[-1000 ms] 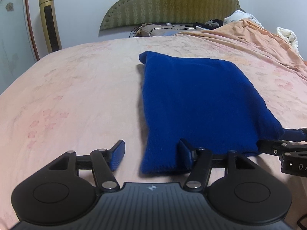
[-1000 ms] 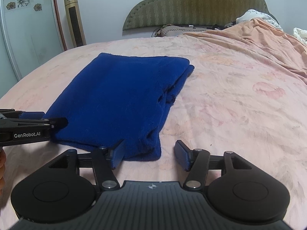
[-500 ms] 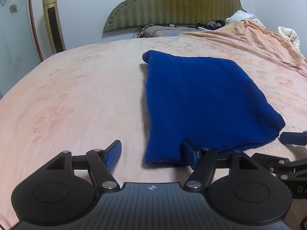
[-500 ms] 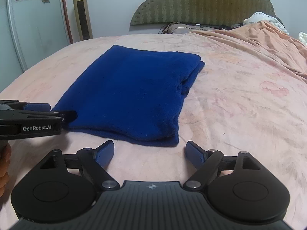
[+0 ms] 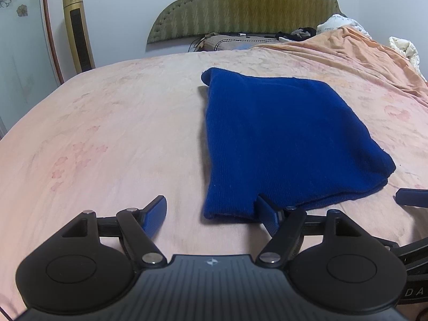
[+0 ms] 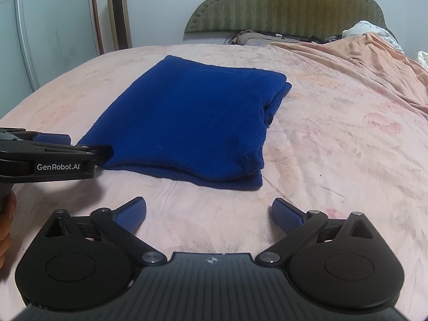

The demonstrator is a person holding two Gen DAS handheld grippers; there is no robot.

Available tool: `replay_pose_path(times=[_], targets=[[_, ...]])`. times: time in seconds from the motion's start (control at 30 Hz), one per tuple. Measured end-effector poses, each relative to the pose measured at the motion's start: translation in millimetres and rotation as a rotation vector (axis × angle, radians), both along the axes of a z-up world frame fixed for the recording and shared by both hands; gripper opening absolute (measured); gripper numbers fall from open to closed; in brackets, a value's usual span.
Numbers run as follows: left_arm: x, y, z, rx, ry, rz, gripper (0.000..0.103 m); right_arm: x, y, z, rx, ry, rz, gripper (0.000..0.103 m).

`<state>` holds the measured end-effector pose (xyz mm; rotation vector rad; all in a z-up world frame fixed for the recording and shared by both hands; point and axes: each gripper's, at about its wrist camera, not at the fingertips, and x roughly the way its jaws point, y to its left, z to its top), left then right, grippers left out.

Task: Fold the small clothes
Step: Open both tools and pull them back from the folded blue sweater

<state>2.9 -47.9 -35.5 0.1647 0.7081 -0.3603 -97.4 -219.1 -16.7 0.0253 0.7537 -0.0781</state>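
A folded royal-blue knit garment [image 5: 283, 139] lies flat on a pale pink floral bedsheet [image 5: 107, 139], right of centre in the left wrist view and left of centre in the right wrist view, its stacked layers showing along the near and right edges. We hold the left gripper [image 5: 214, 214] low at the bottom of its own frame, its jaws opening: the left blue pad sits over bare sheet, while the right pad meets the garment's near edge, and we cannot tell whether it touches the cloth or only overlaps it in view. The near left corner of the garment lies between the pads, unpressed. Our right gripper [image 6: 208, 211] sits just short of the garment's near edge, its jaws opening wide over bare sheet with nothing between them. An olive-green quilted headboard [image 6: 289, 2] fills the upper right of the right wrist view, a gold tower fan [image 5: 77, 29] stands upper left in the left wrist view, and a rumpled orange blanket [image 6: 374, 61] lies at right.
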Motion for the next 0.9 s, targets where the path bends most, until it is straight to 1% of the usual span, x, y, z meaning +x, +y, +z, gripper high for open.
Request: replay_pose_path(times=[0.43,0.77,0.9], targets=[[-9.9,5.7,-4.5,0.008,0.02,-0.004,0.077,-1.8,0.0,0.5,-0.003,0.0,-0.028,0.103],[-16.2,10.5,-3.7,0.009,0.031,0.002,0.077,-2.2,-0.6,3.1,0.004,0.018,-0.033,0.103],[-16.3,10.2,-3.5,0.012,0.034,0.001,0.077,-1.1,0.1,4.1,-0.009,0.022,-0.035,0.103]])
